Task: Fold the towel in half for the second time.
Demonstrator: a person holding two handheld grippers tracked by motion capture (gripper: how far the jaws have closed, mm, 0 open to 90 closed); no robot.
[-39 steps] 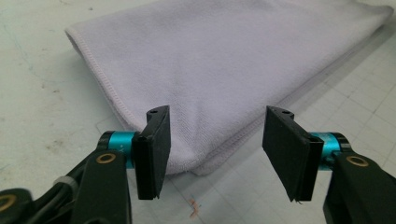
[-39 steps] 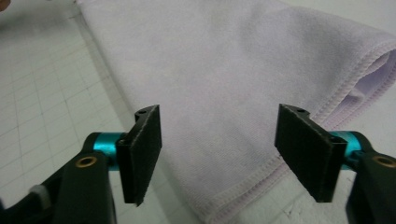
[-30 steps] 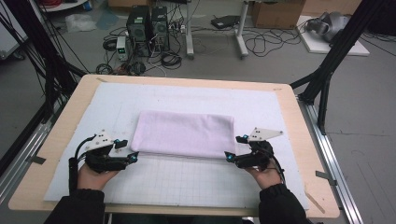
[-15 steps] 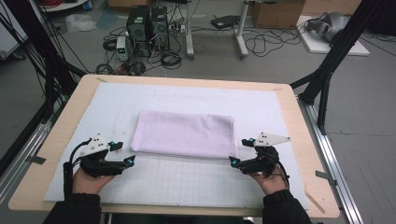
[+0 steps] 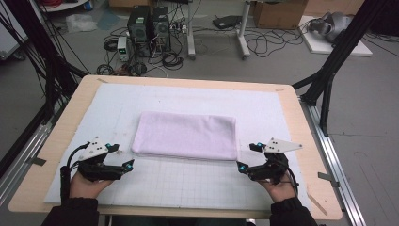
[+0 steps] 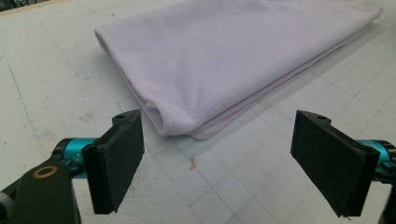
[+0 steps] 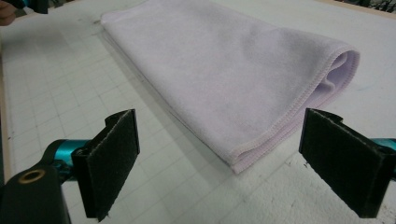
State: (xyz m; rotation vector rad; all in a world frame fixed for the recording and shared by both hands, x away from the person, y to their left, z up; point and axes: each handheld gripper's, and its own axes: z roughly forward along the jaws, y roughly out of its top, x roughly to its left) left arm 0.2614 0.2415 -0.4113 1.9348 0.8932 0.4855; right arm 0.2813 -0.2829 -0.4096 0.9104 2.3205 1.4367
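Observation:
A folded lilac towel (image 5: 186,135) lies flat in the middle of the white gridded mat (image 5: 197,183). My left gripper (image 5: 121,157) rests near the mat's front left, open, a short way off the towel's near left corner (image 6: 180,126). My right gripper (image 5: 247,157) sits at the front right, open as well, just short of the towel's near right corner (image 7: 243,161). Both pairs of jaws stand wide apart with nothing between them. In the right gripper view the towel's folded layers (image 7: 336,70) gape slightly at the end.
The mat covers a wooden table (image 5: 308,141) with bare edges all round. Beyond the far edge the floor holds computer towers (image 5: 148,21), cables and black frame legs (image 5: 336,61). Metal rails (image 5: 341,174) run along the table's sides.
Both grippers have drawn back from the towel's near corners toward the front of the table and a little outward. The towel has stayed in place.

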